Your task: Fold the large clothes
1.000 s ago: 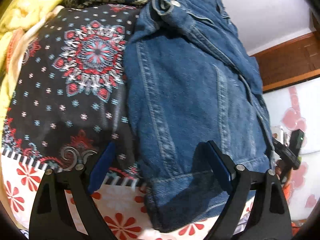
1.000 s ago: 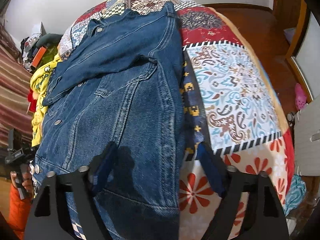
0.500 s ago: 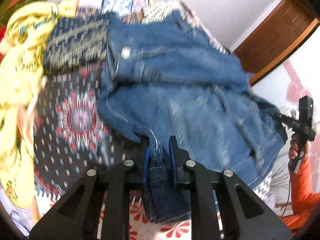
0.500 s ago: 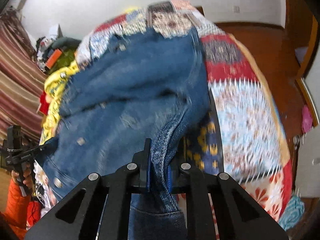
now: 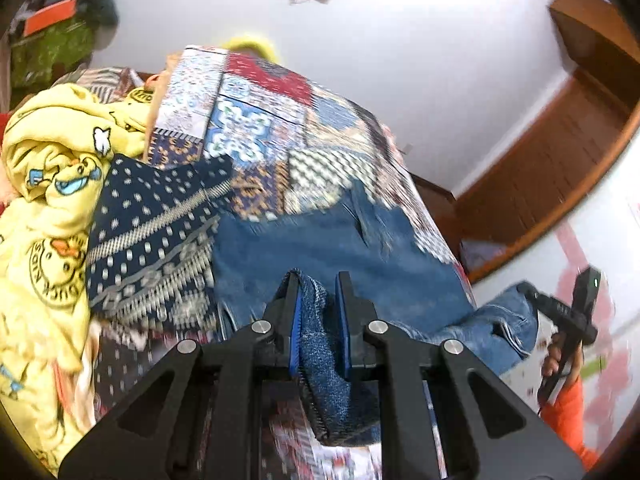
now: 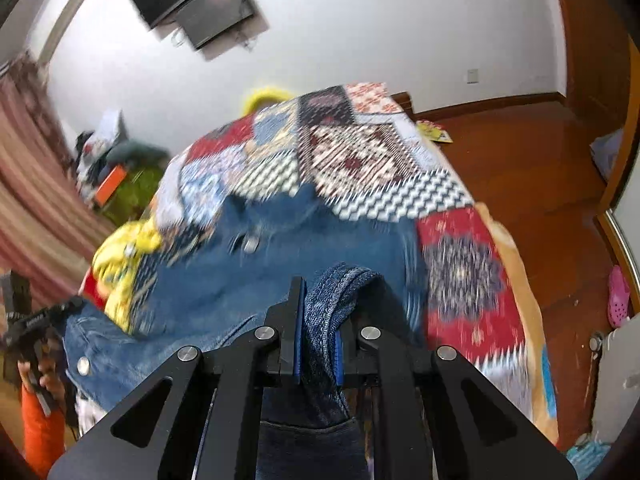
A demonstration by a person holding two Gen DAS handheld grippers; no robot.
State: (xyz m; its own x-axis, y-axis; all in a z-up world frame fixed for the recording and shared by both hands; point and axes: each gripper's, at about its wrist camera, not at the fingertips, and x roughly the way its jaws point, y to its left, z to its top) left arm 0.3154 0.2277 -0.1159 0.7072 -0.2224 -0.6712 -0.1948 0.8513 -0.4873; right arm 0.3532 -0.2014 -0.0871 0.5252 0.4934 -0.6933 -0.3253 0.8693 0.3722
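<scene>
Denim jacket [image 5: 360,256] stretches toward 12 o'clock over the bed [image 6: 460,272]; left gripper [image 5: 318,300] and right gripper [image 6: 320,312] each pinch its near hem.

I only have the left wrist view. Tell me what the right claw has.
Observer: The right claw is shut on the denim jacket, hem bunched between its pads.
Operator: Report what lies right of the bed.
Observer: Bare wooden floor, with a pink shoe on it.
Operator: Name what hangs on the wall.
Observer: A dark screen, mounted high.
</scene>
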